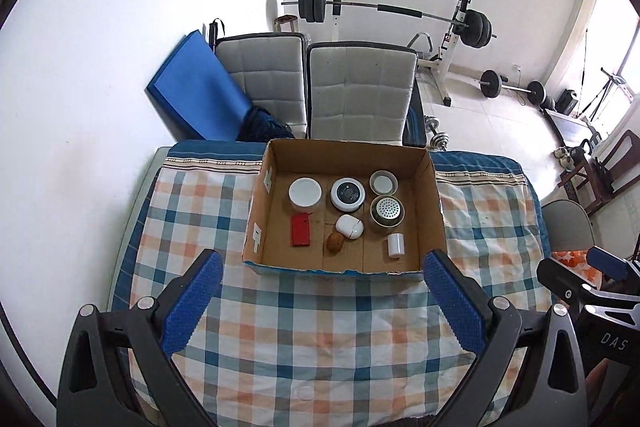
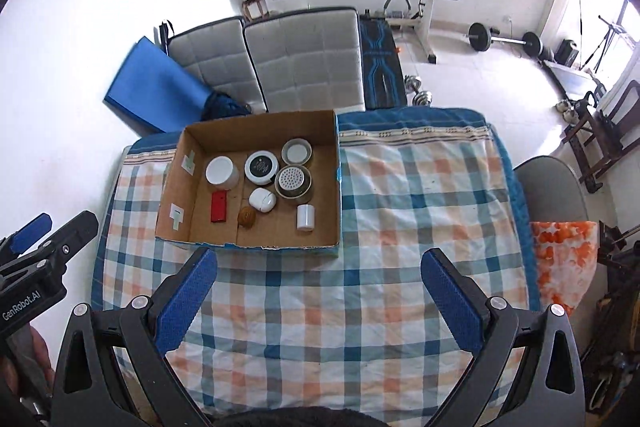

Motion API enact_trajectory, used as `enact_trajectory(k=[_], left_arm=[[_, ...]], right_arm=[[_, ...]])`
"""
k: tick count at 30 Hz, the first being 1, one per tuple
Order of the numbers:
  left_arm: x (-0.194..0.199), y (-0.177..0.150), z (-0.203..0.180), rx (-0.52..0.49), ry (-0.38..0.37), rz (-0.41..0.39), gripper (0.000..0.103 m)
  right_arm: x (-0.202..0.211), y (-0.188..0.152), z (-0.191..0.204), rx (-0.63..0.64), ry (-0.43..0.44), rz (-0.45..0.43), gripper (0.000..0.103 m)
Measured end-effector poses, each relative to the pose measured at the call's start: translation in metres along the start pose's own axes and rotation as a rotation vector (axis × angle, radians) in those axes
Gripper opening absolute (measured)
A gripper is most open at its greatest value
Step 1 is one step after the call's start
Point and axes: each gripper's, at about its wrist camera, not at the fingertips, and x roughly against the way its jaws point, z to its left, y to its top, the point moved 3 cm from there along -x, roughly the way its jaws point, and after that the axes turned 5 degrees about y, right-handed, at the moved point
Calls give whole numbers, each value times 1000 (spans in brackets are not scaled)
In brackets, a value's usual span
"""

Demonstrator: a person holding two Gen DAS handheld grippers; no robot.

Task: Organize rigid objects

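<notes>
An open cardboard box sits at the far side of the checked tablecloth. Inside lie a white-lidded jar, a round black-and-white device, a small white-lidded tin, a perforated metal cup, a white case, a red block, a walnut and a white cylinder. My left gripper is open and empty, just short of the box's near wall. My right gripper is open and empty over the cloth, right of the box.
The table with the checked cloth has two grey padded chairs behind it and a blue mat leaning on the wall. A barbell rack and weights stand further back. An orange-patterned cloth hangs at the right.
</notes>
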Motion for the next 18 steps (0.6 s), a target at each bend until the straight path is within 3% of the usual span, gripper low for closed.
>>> enact_trajectory(k=[10,18], left_arm=[[44,-12,-3,-2,11,-68,103],[60,-9,0,23,11,-105,103]], right_arm=[[60,-8,8,33,-42,-103,103],[81,-11,7,29,-50,-140,103]])
